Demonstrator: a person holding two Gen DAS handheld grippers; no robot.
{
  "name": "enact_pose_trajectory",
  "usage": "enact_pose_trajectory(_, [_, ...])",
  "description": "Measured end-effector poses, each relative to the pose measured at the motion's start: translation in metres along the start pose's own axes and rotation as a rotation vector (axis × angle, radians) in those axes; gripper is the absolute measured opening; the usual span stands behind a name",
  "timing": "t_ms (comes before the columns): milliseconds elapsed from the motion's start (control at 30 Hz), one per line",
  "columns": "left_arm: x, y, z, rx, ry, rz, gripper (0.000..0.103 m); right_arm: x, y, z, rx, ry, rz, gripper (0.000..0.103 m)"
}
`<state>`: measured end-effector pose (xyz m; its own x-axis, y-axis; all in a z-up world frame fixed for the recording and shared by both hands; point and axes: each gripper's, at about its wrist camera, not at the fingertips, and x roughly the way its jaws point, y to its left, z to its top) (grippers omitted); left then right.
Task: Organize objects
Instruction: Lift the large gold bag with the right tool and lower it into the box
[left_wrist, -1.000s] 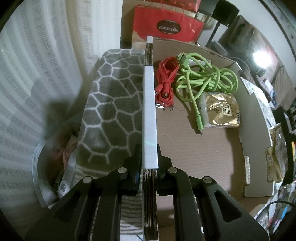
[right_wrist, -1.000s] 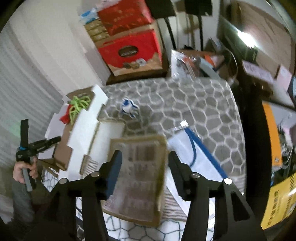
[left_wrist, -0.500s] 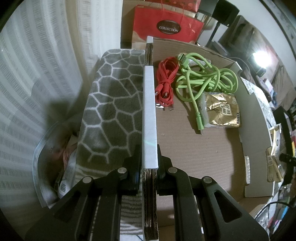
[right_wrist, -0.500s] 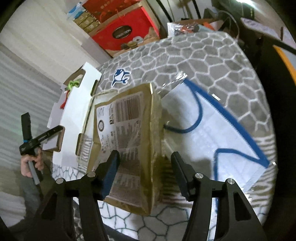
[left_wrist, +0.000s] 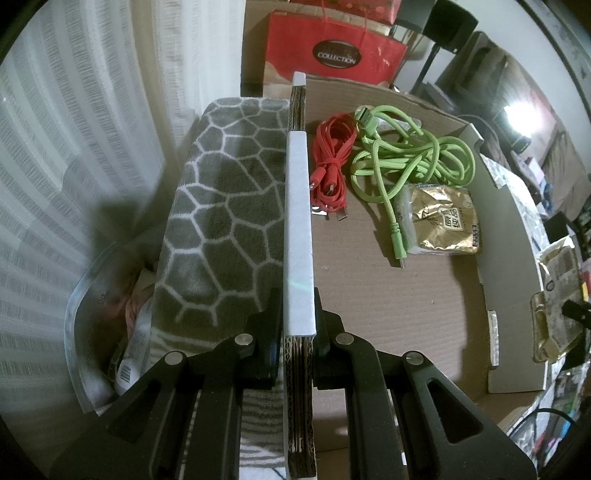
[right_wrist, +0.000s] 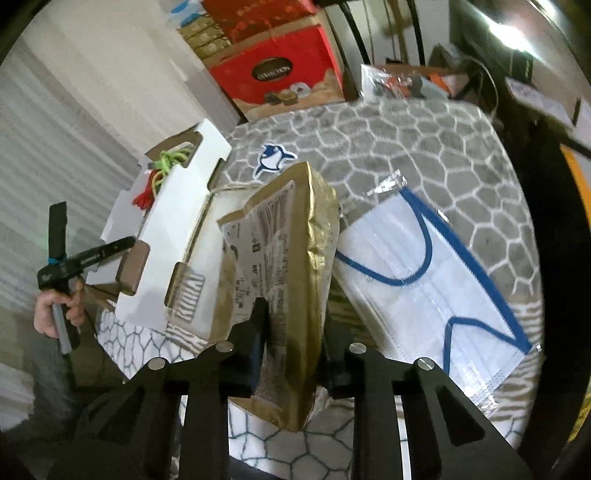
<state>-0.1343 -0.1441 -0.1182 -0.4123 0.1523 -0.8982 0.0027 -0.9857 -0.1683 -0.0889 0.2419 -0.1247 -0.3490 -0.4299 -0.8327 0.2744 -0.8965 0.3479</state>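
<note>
At the left, the near wall of the cardboard box (left_wrist: 299, 229) is clamped in the left claw (left_wrist: 298, 332). Inside the box, a red cable (left_wrist: 330, 162), a green cable (left_wrist: 410, 162) and a gold packet (left_wrist: 445, 225) are laid. Right of the box, a gold pouch (right_wrist: 291, 280) is pinched by the right claw (right_wrist: 293, 332), whose jaws have just been closing. A bagged face mask (right_wrist: 436, 288) is seen further right on the grey patterned cloth (right_wrist: 424, 147).

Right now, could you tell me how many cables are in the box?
2: a red cable beside the gripped wall, and a green cable to its right. None seems hidden.
</note>
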Motion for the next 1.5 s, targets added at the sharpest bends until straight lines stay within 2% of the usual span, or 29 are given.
enact_pose_trajectory(167, [0.000, 0.001, 0.001, -0.003, 0.000, -0.004, 0.011, -0.013, 0.011, 0.012, -0.031, -0.037, -0.015, 0.022])
enact_pose_trajectory(367, [-0.001, 0.004, -0.001, -0.012, 0.005, -0.021, 0.012, -0.041, 0.026, 0.041, -0.076, -0.095, 0.009, 0.022])
enact_pose_trajectory(500, [-0.002, 0.005, -0.003, -0.022, 0.010, -0.034, 0.012, -0.051, 0.056, 0.065, -0.141, -0.119, 0.062, 0.022])
enact_pose_trajectory(667, [-0.003, 0.006, -0.004, -0.037, 0.013, -0.041, 0.013, -0.036, 0.103, 0.084, -0.223, -0.099, 0.129, 0.022])
enact_pose_trajectory(800, [-0.004, 0.006, -0.004, -0.044, 0.019, -0.047, 0.013, -0.009, 0.141, 0.090, -0.285, -0.054, 0.157, 0.022])
enact_pose_trajectory(933, [-0.008, 0.008, -0.006, -0.053, 0.017, -0.057, 0.013, 0.024, 0.167, 0.093, -0.329, 0.007, 0.140, 0.022])
enact_pose_trajectory(1167, [-0.037, 0.012, -0.006, -0.082, -0.046, -0.091, 0.014, 0.060, 0.192, 0.092, -0.429, 0.091, 0.115, 0.022])
enact_pose_trajectory(1300, [-0.052, 0.015, -0.003, -0.086, -0.077, -0.108, 0.014, 0.077, 0.201, 0.092, -0.484, 0.158, 0.130, 0.022])
enact_pose_trajectory(1500, [-0.045, 0.017, -0.001, -0.069, -0.031, -0.118, 0.014, 0.101, 0.212, 0.087, -0.581, 0.254, 0.155, 0.022])
